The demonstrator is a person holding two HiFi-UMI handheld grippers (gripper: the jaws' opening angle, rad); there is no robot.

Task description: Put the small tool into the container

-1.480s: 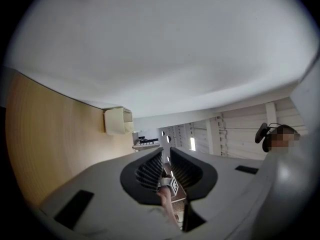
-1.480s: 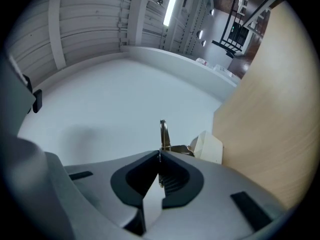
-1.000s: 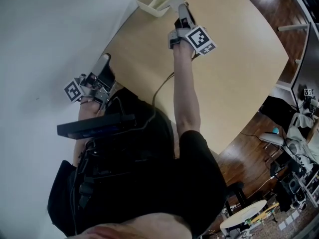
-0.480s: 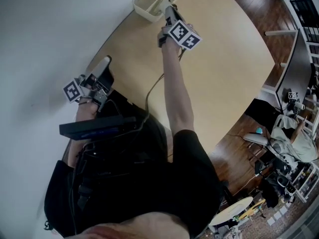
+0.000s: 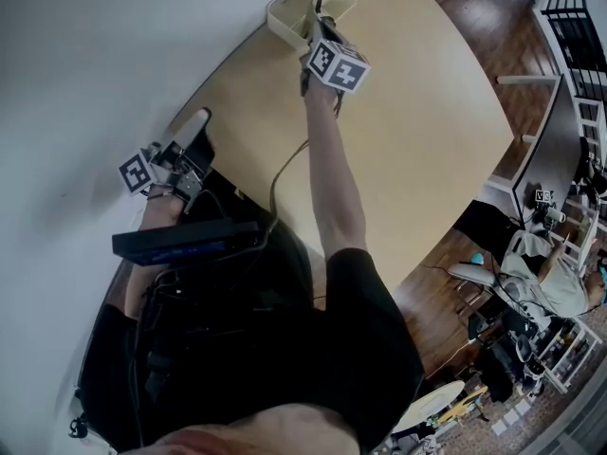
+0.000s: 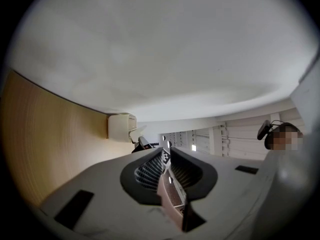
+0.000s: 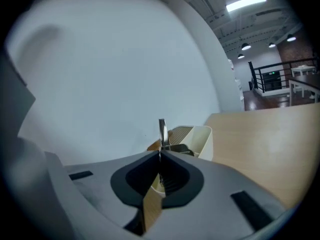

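Closest to us, our left gripper [image 5: 196,123] hovers at the near edge of the tabletop [image 5: 417,140], its jaws drawn nearly together with nothing between them. Farther out, our right arm [image 5: 332,178] stretches across the tabletop. There the right gripper [image 5: 319,17] is clamped on the small tool [image 7: 162,129], a thin metal strip sticking out past its jaws. The tool is held right at the cream container [image 5: 287,9], which stands at the far edge beside the white wall [image 5: 95,45].
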